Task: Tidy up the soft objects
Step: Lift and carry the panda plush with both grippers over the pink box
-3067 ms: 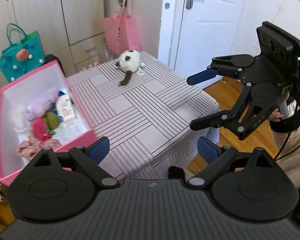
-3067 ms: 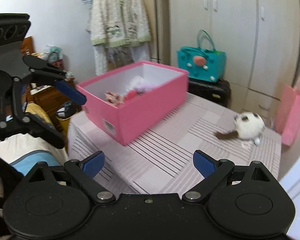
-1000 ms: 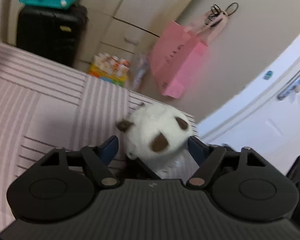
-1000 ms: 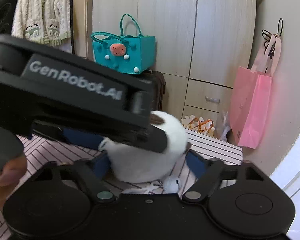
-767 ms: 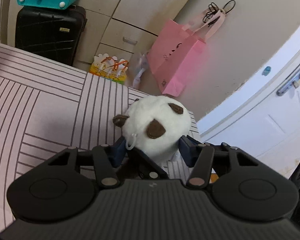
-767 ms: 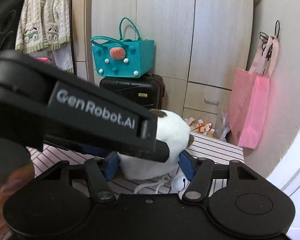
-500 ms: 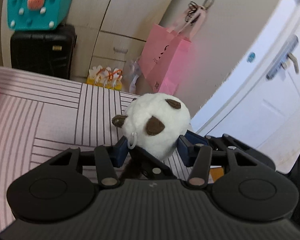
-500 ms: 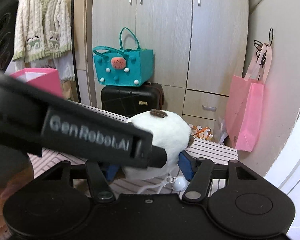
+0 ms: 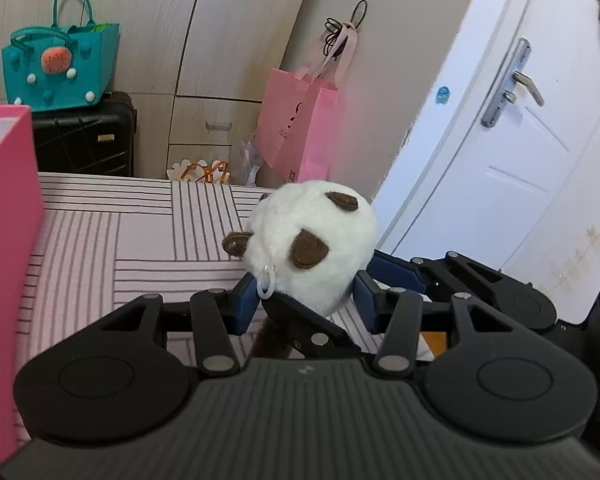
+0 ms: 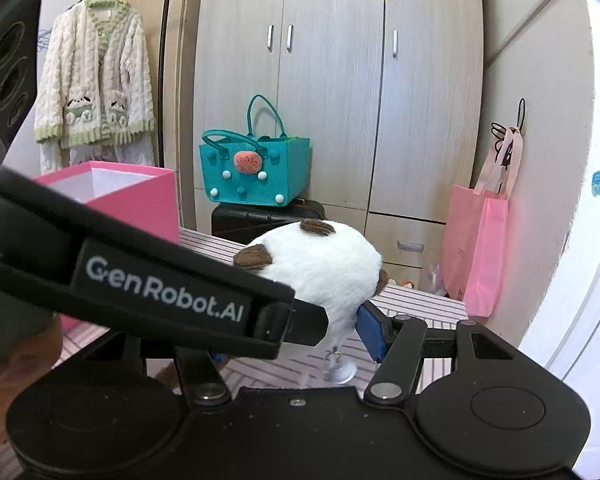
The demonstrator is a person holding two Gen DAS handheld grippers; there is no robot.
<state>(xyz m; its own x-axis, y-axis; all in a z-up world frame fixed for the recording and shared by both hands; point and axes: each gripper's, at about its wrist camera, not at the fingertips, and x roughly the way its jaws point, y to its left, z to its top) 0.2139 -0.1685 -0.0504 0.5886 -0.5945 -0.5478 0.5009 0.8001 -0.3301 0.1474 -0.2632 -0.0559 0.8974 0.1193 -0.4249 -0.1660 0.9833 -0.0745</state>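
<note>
Plush toy [image 9: 312, 248], white with brown patches, sits pinched from both sides above the striped tabletop [image 9: 140, 240]: the left tool [image 9: 304, 300] squeezes it between blue pads, and the right tool [image 10: 332, 332] clamps it too. Pink box [image 10: 140, 200] stands near on the left.

The left gripper's [image 10: 300, 320] arm hides the right gripper's [image 10: 296, 338] nine-o'clock finger and the plush toy's [image 10: 324, 276] lower left. In the left wrist view, the pink box [image 9: 4, 264] is cut off at nine o'clock, its contents unseen, and the toy's underside is hidden.
</note>
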